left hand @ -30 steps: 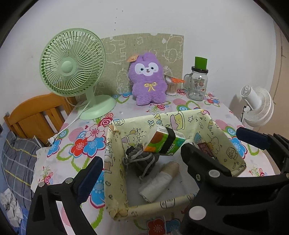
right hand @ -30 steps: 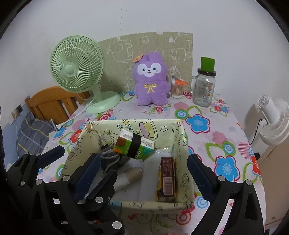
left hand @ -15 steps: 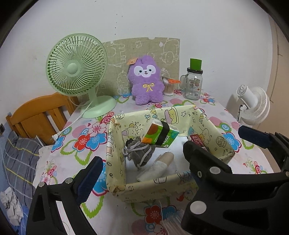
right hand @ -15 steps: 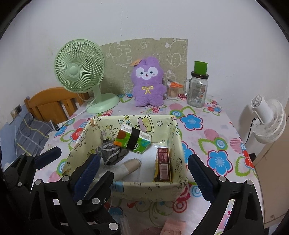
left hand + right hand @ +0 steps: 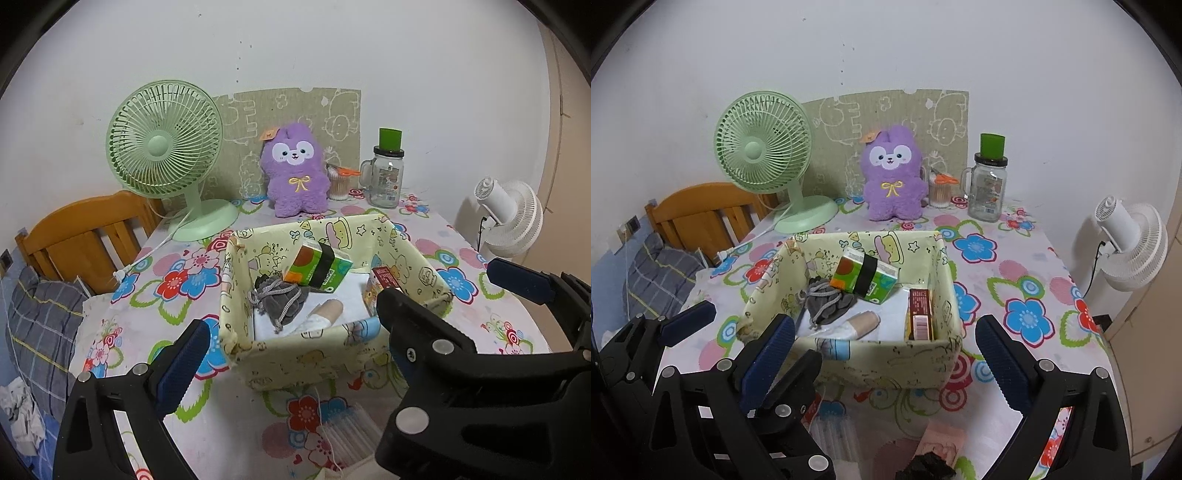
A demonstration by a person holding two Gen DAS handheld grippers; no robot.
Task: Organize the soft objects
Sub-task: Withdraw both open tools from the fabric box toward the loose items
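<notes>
We have drawn both grippers back: the bin (image 5: 849, 354) now lies farther off. Left gripper (image 5: 291, 354) and right gripper (image 5: 886, 354) gape wide, empty. Bare cloth (image 5: 1015, 258) lies right of the bin.

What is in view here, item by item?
bin: 1, yellow print, table centre
pack: 1, green-orange, in bin
pouch: 1, grey, in bin
roll: 1, beige, in bin
box: 1, red-brown, bin's right wall
plush: 1, purple, back
green fan: 1, back left
jar: 1, clear, green lid, back right
white fan: 1, right of the table
chair: 1, wooden, left
left claw: open
right claw: open
</notes>
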